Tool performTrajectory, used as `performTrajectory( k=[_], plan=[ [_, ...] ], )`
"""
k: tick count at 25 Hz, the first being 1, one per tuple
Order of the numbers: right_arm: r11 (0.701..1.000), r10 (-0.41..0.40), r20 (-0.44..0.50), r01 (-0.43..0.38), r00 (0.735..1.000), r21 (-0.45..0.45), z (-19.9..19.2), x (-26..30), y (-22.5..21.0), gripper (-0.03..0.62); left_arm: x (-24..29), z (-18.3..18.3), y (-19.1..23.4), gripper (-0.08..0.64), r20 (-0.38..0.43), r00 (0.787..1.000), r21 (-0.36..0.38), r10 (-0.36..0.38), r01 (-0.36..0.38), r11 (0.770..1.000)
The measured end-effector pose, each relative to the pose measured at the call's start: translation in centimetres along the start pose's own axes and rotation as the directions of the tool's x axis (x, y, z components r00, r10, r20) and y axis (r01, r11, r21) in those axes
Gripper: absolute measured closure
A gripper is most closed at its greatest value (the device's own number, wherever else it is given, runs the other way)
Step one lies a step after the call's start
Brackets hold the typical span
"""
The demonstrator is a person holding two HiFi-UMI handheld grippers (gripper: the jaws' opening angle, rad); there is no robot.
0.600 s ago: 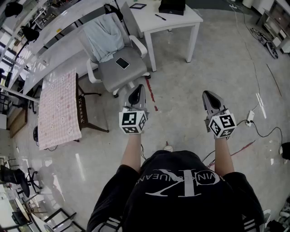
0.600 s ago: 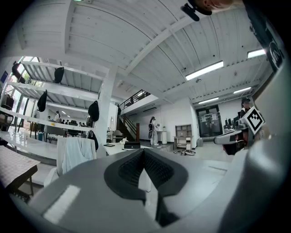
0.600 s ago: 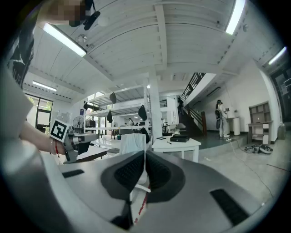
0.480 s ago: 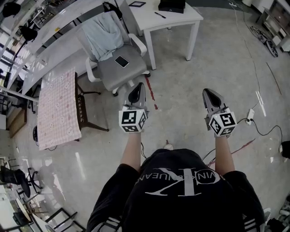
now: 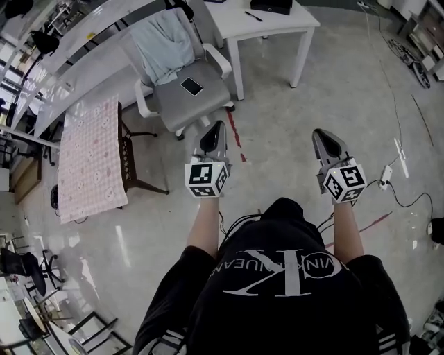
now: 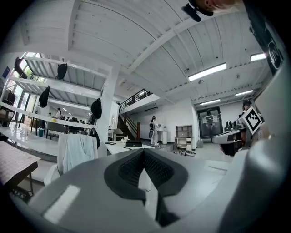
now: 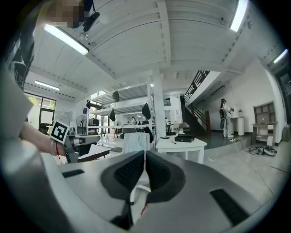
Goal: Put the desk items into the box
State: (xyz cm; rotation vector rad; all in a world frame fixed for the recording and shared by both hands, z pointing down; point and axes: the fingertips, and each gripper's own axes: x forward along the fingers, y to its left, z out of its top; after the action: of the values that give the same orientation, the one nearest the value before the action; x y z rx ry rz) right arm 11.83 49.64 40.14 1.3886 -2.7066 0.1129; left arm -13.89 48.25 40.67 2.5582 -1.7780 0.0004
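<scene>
- Left claw (image 5: pixel 215 129): pads pressed together, nothing between them. Right claw (image 5: pixel 320 135): same deal, closed on thin air. Both hang over the bare grey polished floor (image 5: pixel 277 125), pointing toward 12 o'clock.
- Progress, as far as I can judge: basically zero. Neither claw carries anything, and both are well apart from the white rectangular tabletop (image 5: pixel 277 26), up at 12 to 1 o'clock from the person.
- The task stuff is all up there. A flat black rectangular box (image 5: pixel 272 5) sits at the far side, partly cut off by the edge of the head view. A thin dark pen (image 5: pixel 253 16) lies on the tabletop near it, at the box's 8 o'clock, so not inside.
- The right gripper view also shows a small dark flat slab (image 7: pixel 164 137) on the tabletop at the box's 9 o'clock. Too small to say what it is.
- No idea whether the box is open or already holds something.
- Left to do, my guess: get over there, grab the pen and the slab, and drop them in.
- Count: two claws, one tabletop, one box, one pen, one slab.
- Off-task bits: one grey-seated white-framed office chair (image 5: pixel 187 104) at 11 o'clock, with one black phone (image 5: pixel 191 86) on the seat and one pale blue cloth (image 5: pixel 163 48) draped over the back. There's also one pink checked cloth (image 5: pixel 90 159) covering a table at 9 to 10 o'clock.
</scene>
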Motion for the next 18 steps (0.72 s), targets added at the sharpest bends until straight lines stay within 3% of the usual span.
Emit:
performTrajectory(
  k=[8,18],
  plan=[
    [1.000,0.011,0.012,-0.011,1.000,-0.017,0.4,3.4,-0.6,0.571,1.4,-0.9,2.1,0.549,-0.008,1.000,-0.017,0.026,-0.027,1.000],
    [1.000,0.027,0.046,-0.027,0.999,0.011,2.0,10.2,-5.0,0.568,7.5,-0.4,5.2,0.549,-0.027,0.998,-0.011,0.055,-0.056,0.998]
  ],
)
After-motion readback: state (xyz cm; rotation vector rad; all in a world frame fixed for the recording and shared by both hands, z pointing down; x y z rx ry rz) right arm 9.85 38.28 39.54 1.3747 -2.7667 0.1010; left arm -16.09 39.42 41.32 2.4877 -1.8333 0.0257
